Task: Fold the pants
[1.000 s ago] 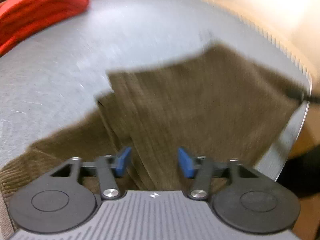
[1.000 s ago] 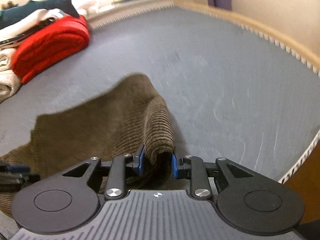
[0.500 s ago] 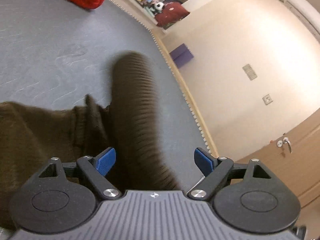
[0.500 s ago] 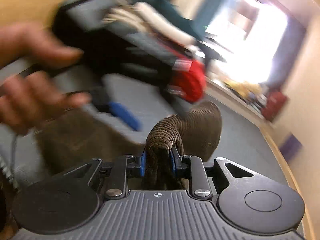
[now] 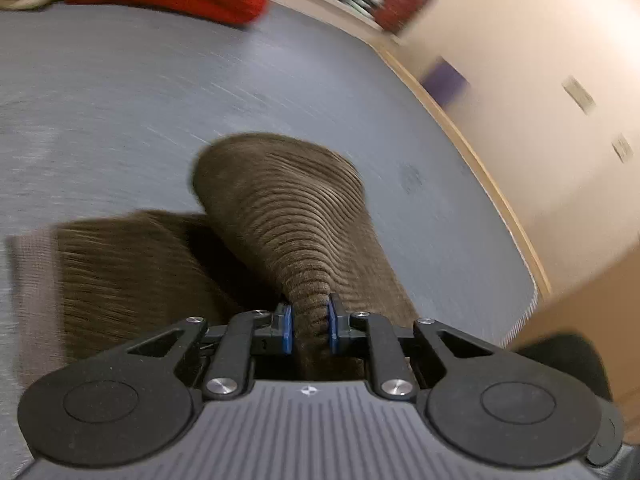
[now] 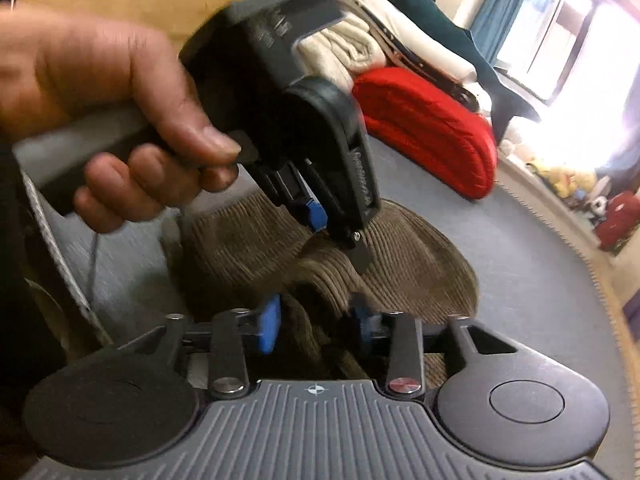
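One pair of brown corduroy pants (image 5: 288,216) on grey mat (image 5: 120,100), ridge running away from left gripper (image 5: 310,324), which pinches it; right gripper (image 6: 314,326) spread apart.

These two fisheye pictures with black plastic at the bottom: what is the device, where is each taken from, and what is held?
No robot: a person carries one hand-held gripper per hand, each with a camera looking along its blue-padded fingers. In the left wrist view, the left hand-held gripper pinches a ridge of the brown corduroy pants on a grey surface. In the right wrist view, the right hand-held gripper is open around the cloth, facing the person's left hand. Red folded fabric lies behind.
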Demonstrator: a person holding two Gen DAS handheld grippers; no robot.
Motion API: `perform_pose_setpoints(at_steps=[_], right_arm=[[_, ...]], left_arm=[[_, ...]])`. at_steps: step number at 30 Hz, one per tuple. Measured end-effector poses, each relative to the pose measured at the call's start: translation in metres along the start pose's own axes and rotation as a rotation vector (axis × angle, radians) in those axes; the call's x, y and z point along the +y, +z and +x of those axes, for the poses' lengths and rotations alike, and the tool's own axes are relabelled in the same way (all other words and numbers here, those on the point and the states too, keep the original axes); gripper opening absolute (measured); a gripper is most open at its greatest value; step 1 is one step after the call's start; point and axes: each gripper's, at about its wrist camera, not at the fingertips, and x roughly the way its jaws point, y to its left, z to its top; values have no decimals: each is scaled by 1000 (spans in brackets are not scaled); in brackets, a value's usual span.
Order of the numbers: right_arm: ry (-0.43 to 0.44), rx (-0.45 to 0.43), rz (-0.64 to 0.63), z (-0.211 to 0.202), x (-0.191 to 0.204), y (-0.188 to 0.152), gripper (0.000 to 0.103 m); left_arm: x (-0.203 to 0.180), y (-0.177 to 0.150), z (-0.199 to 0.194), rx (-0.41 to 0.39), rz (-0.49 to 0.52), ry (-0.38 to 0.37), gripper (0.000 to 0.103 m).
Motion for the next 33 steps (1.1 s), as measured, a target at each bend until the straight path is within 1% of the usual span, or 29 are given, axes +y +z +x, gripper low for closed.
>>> perform_pose_setpoints(at_steps=[1, 2, 4, 5, 6, 8, 10, 11, 12, 13, 14, 15, 16, 17, 18, 19, 22, 24, 25, 27, 28, 29, 32, 33], right_arm=[[19, -25, 37, -5, -5, 2, 53], [40, -41, 76, -14, -9, 1, 54], [105, -71, 200, -20, -34, 3, 56], [124, -80, 252, -21, -44, 4, 58], [138, -85, 314, -20, -57, 4, 60], [140, -65, 402, -12, -83, 2, 62], [138, -25, 453, 1, -103, 1, 62], [144, -2, 472, 9, -112, 0, 63], [158, 29, 488, 20, -121, -1, 63], [162, 59, 498, 31, -127, -2, 63], [158, 90, 506, 42, -133, -4, 63], [154, 125, 514, 54, -138, -6, 64], [157, 157, 522, 65, -142, -9, 64], [155, 185, 525, 75, -142, -12, 64], [139, 216, 526, 88, -145, -15, 64], [124, 238, 525, 96, -145, -17, 65], [83, 295, 563, 116, -144, -32, 65], [99, 322, 642, 126, -146, -49, 66], [106, 337, 690, 130, -147, -56, 68], [122, 359, 782, 135, -150, -64, 72], [133, 360, 805, 138, -150, -65, 74], [138, 363, 816, 138, -150, -66, 74], [149, 367, 813, 135, -151, -72, 75], [155, 371, 823, 138, -152, -72, 75]], left_arm=[[8, 5, -8, -12, -33, 19, 18], [17, 9, -16, -23, -58, 44, 17], [35, 13, -34, -44, -105, 85, 16], [45, 13, -46, -56, -125, 108, 12], [54, 12, -57, -70, -143, 129, 0], [72, 10, -83, -109, -169, 177, 0], [95, 5, -105, -133, -218, 204, 0], [106, 2, -113, -145, -261, 210, 4], [113, -1, -122, -155, -295, 211, 12], [119, -4, -127, -161, -322, 201, 16], [121, -4, -129, -160, -335, 178, 20], [120, -6, -129, -156, -332, 147, 20], [117, -5, -126, -152, -321, 113, 22], [114, -5, -122, -148, -308, 86, 29], [110, -5, -114, -144, -297, 71, 34], [105, -4, -106, -132, -288, 59, 36], [99, -2, -83, -93, -287, 46, 40], [96, 1, -64, -77, -284, 45, 46], [97, 2, -56, -68, -280, 45, 48], [99, 4, -36, -49, -277, 65, 52], [99, 5, -25, -35, -278, 77, 53], [102, 3, -15, -16, -285, 91, 55], [101, 5, 18, 54, -288, 157, 56], [99, 7, 29, 68, -275, 169, 59]])
